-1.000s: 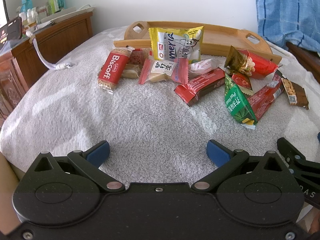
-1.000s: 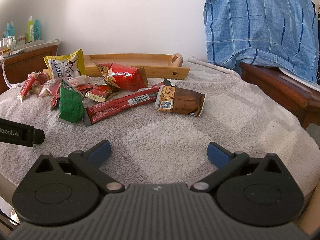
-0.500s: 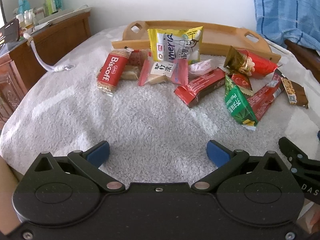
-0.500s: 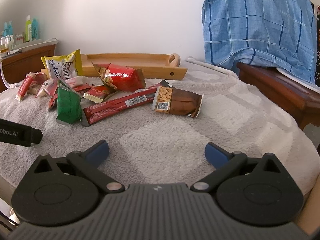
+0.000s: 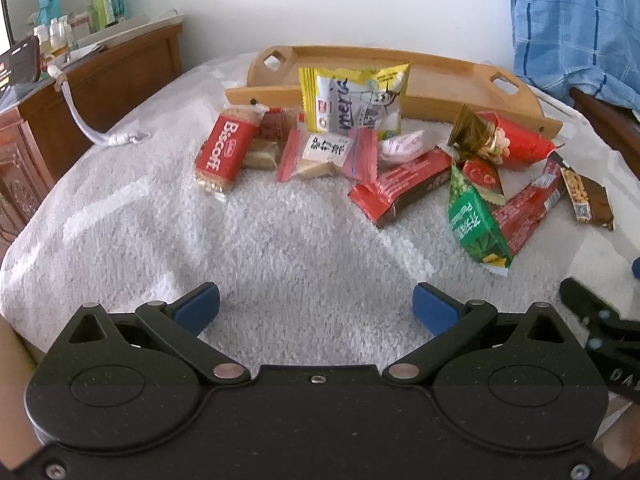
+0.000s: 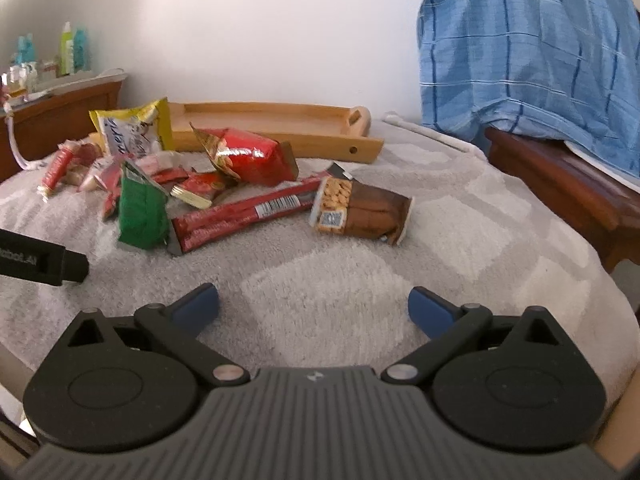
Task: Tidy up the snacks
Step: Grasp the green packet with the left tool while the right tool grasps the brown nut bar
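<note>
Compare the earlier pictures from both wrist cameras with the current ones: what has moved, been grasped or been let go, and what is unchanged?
Both the left gripper and the right gripper have eased slightly forward toward the snack pile; the brown peanut packet now looks a little nearer. Nothing was grasped or released. Both sets of jaws stay open and empty, and the Biscoff pack, the green packet and the wooden tray lie unmoved.

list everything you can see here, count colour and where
wooden tray: 1, light wood, far side of the bed, nothing seen in it
yellow snack bag: 1, yellow and white, leaning on the tray's front
Biscoff pack: 1, red, left end of the pile
green packet: 1, green, near edge of the pile
long red bar: 1, red, right of the green packet
brown peanut bar: 1, brown, right end
red nut bag: 1, red, before the tray
blanket: 1, grey-white, under everything
blue checked cloth: 1, far right
left tool: 1, black, blue tips, open
right tool: 1, same, open
</note>
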Demonstrator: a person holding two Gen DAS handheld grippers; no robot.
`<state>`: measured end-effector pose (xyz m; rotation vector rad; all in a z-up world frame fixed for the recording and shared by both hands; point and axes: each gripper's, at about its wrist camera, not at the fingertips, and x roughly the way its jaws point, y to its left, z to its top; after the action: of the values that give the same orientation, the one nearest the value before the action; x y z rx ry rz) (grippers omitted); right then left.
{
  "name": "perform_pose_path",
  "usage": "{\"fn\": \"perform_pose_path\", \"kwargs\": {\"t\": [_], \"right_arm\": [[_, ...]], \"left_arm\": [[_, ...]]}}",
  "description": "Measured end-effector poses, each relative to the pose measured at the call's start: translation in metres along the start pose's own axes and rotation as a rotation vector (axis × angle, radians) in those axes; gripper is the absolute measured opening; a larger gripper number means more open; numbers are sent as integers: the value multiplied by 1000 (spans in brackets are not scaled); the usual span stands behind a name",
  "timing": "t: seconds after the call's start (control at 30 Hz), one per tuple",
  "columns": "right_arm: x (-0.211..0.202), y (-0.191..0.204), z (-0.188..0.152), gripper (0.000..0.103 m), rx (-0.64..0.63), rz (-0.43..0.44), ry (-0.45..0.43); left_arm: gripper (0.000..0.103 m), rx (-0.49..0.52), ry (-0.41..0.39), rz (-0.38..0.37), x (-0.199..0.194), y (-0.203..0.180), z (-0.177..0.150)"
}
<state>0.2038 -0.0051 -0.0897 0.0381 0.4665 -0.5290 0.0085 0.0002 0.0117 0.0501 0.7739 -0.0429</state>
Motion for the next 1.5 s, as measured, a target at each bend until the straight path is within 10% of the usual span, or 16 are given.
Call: {"fn": "perform_pose_path", "kwargs": {"t": [0.43, 0.63, 1.07, 1.5], "right_arm": [[11, -34, 33, 103, -40, 10, -95], [25, -52, 41, 100, 20, 38, -97], [47, -51, 46, 85, 111, 18, -30], [39, -50, 46, 45, 157, -44, -73]], "left_arm": [[77, 61, -126, -150, -26, -27, 29], [50, 3, -101, -226, -30, -37, 37], [41, -47, 0, -197, 7, -58, 31], [21, -54, -58, -212, -3, -62, 36]]}}
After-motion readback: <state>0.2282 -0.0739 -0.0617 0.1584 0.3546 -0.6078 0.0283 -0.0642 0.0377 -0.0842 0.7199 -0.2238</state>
